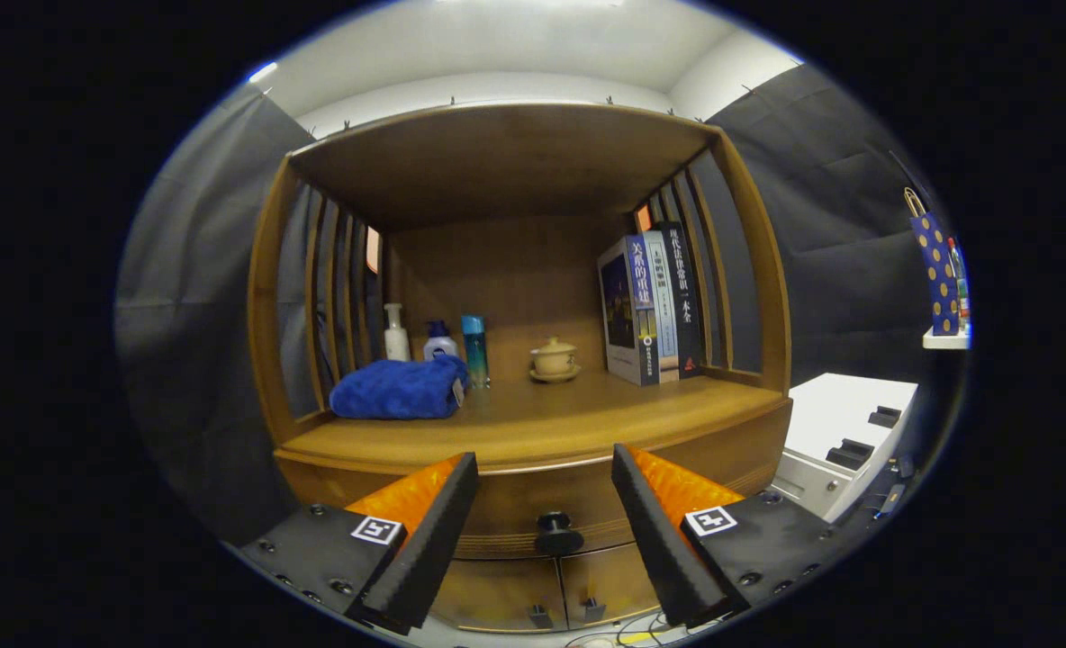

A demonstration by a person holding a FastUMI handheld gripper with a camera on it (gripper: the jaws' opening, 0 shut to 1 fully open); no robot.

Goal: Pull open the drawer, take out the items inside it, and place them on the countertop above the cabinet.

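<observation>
1. Claw (544, 468) at the bottom centre of the frame stands spread wide, its fingers (425, 531) gripping nothing.
2. Between the fingers, low in the frame, sits the black knob (557, 533) of the shut drawer (533, 504), apart from both fingers.
3. Above it, mid-frame, the wooden tabletop (542, 418) carries a blue towel (398, 389), bottles (474, 351), a lidded cup (554, 359) and upright books (650, 306).
</observation>
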